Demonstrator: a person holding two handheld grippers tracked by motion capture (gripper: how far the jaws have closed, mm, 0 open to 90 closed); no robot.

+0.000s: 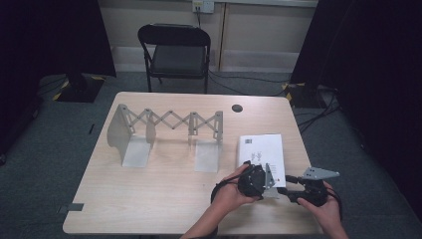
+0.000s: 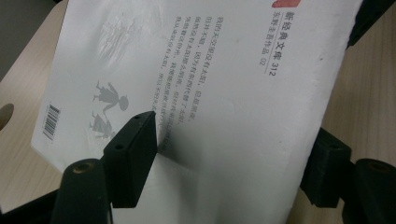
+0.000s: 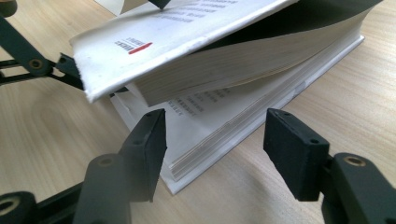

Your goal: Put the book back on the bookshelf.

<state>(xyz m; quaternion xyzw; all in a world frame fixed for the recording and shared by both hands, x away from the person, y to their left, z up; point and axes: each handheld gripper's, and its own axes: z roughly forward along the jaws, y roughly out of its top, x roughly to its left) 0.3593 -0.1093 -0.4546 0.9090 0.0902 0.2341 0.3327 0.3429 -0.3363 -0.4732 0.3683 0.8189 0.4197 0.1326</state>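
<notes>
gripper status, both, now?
Left gripper: shut on the book, holding its cover and top pages lifted.
Right gripper: open, jaws either side of the book's lower corner, not pressing.

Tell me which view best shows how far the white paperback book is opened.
The right gripper view: the white paperback book has its cover and a thick block of pages lifted off the lower pages. The left gripper view shows the lifted cover between the left gripper jaws. The high view shows the book small and partly hidden.

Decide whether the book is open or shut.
Partly open: the book's cover and upper pages are lifted off the lower pages, a dark gap between them.
</notes>
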